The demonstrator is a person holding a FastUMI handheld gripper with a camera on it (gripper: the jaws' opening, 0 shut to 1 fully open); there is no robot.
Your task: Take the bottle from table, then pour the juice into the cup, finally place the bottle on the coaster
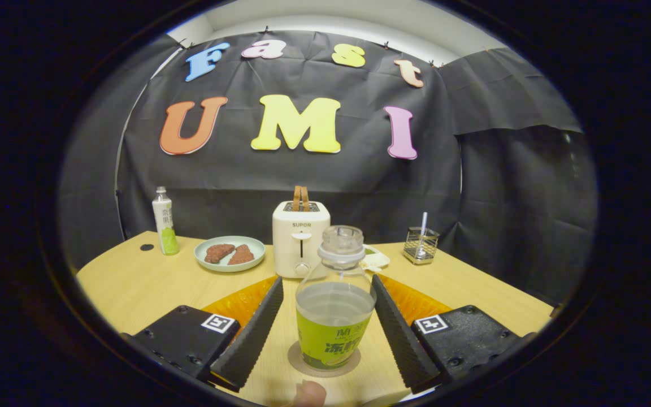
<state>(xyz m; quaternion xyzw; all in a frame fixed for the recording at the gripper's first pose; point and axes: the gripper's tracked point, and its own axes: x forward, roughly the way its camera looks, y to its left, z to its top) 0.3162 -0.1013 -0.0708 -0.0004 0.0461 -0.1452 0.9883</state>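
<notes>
A clear bottle (334, 299) with a clear cap and a green label stands upright on a round brown coaster (295, 357) on the wooden table (133, 288). It holds pale liquid to about the top of the label. My gripper (327, 282) has one finger on each side of the bottle. The right finger (396, 322) lies close along the bottle's side, while a narrow gap shows between the left finger (255, 333) and the bottle. The jaws look open around it.
Beyond the bottle stands a white toaster (301, 237) with bread slices sticking out. Left of it are a pale plate (201, 255) with meat slices and a slim white-and-green bottle (164, 221). A wire holder (420, 244) and a small white dish (376, 260) sit at the right.
</notes>
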